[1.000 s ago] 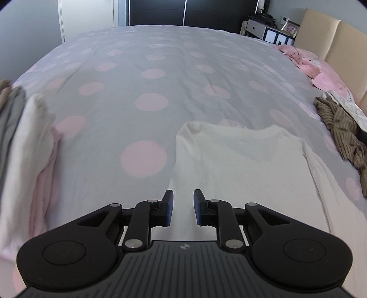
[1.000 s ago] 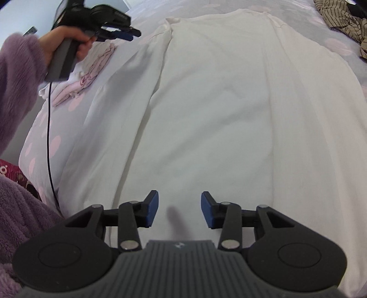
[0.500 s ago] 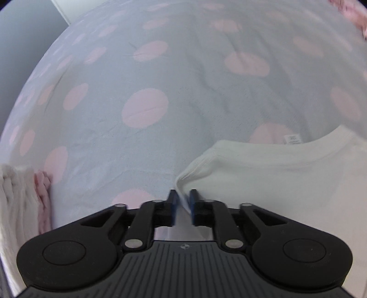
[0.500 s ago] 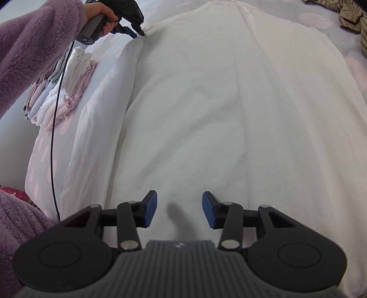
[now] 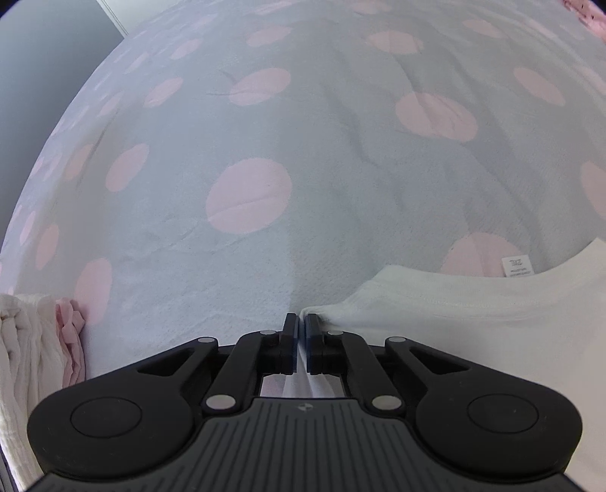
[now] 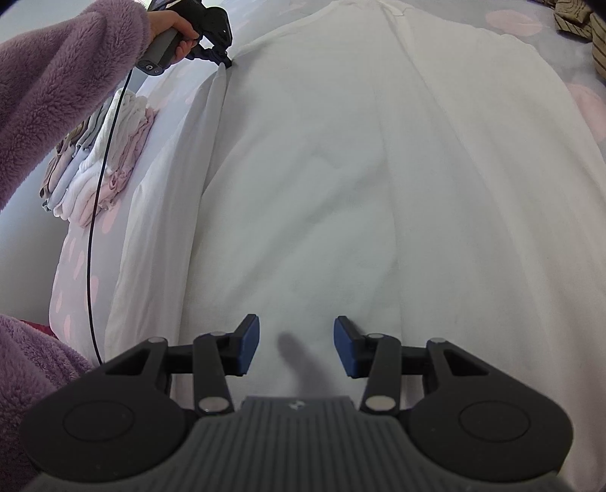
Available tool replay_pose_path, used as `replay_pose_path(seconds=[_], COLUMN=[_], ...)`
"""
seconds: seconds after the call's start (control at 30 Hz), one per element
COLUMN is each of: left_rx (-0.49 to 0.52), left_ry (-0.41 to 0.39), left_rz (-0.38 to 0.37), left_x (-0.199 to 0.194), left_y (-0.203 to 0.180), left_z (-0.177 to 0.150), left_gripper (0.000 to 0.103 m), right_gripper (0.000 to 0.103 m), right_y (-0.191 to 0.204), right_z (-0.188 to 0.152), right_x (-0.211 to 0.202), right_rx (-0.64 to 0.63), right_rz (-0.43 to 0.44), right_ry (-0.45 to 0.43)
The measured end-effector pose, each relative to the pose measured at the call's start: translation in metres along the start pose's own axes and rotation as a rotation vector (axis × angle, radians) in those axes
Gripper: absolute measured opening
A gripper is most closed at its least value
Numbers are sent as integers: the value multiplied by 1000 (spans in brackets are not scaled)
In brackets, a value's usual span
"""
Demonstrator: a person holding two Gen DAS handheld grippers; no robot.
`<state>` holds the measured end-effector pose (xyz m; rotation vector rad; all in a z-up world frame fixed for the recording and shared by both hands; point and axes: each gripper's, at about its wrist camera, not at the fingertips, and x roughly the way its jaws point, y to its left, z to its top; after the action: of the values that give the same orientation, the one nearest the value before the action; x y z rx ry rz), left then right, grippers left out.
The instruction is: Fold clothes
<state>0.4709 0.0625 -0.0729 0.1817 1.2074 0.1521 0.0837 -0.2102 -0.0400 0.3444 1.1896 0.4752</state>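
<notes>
**Left gripper pinches shirt shoulder; right hangs over hem end**

White shirt (image 6: 341, 170) lies flat on the spotted bedspread (image 5: 246, 196), neck label (image 5: 517, 267) at the far end.

Left gripper (image 5: 302, 325): jaws together, clamped on a fold of cloth at the shirt's shoulder corner; fabric shows between the pads. From the right wrist view, the hand (image 6: 176, 28) in a purple fleece sleeve (image 6: 64, 87) holds it, cable (image 6: 94, 212) trailing down.

Right gripper (image 6: 296, 342): jaws apart, nothing between them, over the near end of the shirt.

Stack of folded clothes (image 6: 98, 159) sits on the bedspread beside the shirt's left sleeve. Striped garment (image 6: 585, 22) at far right.
</notes>
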Motion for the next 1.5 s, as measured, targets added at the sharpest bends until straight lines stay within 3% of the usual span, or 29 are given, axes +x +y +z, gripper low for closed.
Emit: replay_pose_path(seconds=[0.07,0.17,0.33,0.87,1.23,1.37,1.5], left_rx=[-6,-15,-15,-28,44,143,226], left_ry=[-41,-97,-149,-155,-65,-35,-20], left_rz=[-46,-95,-180,-350,-379,-374,-349], left_x=[-13,-37,-86,-205,-216,-208,-188], left_y=[10,27,58,127,125,101,85], left_z=[-5,-23,-80,-340,-479,-511,-525], left_gripper=[21,32,32,40,40,33,28], right_gripper=[48,49,49,50,50,50,49], right_y=[1,6,19,71,124,139,140], right_z=[-1,-3,-14,-59,-75,-88,-99], right_x=[-2,-2,-4,-13,3,11,29], right_rx=[-5,-17,-73,-279,-420,-474,-481], right_rz=[-14,-31,-22,-16,4,32,19], right_ry=[-3,-5,4,-55,-32,0,90])
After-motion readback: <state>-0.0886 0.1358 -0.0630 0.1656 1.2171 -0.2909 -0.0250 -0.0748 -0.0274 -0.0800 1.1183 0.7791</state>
